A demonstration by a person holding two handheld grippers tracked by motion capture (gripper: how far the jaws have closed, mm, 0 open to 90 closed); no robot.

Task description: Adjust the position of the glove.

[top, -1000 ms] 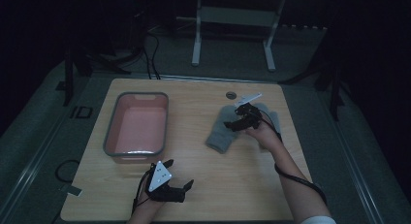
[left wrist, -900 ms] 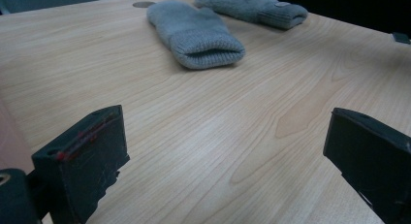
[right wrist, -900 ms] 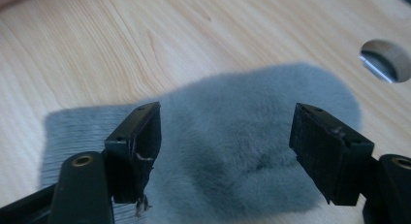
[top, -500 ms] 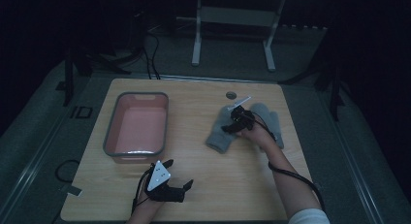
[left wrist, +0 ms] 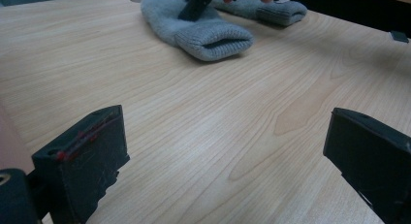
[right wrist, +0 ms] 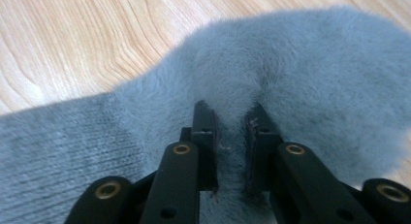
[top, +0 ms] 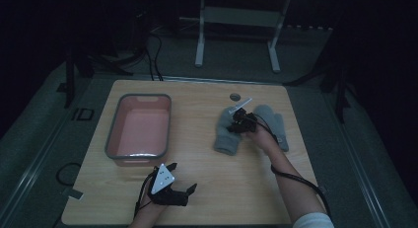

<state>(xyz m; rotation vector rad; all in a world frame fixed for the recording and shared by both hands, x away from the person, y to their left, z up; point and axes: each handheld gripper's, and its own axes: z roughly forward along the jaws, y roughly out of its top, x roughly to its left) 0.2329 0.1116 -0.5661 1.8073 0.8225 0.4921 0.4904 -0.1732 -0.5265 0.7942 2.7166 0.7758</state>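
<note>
Two grey knitted mittens lie on the wooden table (top: 197, 198), right of the middle. My right gripper (top: 236, 125) (right wrist: 231, 120) points down onto the left mitten (top: 226, 136) (right wrist: 300, 64). Its jaws have just been closing and now pinch a fold of the fuzzy fabric between them. The other mitten (top: 277, 123) (left wrist: 271, 10) lies just to the right, partly under the hand. My left gripper (top: 183, 177) (left wrist: 228, 151) rests near the table's front edge, jaws wide apart with nothing between them. From there the pinched mitten (left wrist: 203, 30) is seen ahead with the right gripper (left wrist: 194, 8) on it.
A pink tub with a grey rim (top: 112, 132) stands at the left of the table. A small dark disc (top: 235, 96) lies near the far edge behind the mittens. A cable trails from the right gripper along the forearm. Dark floor and a metal stand lie beyond the table.
The right gripper came down onto the left mitten and its jaws went from wide apart to pinched on the fabric. The left gripper stayed where it was.
</note>
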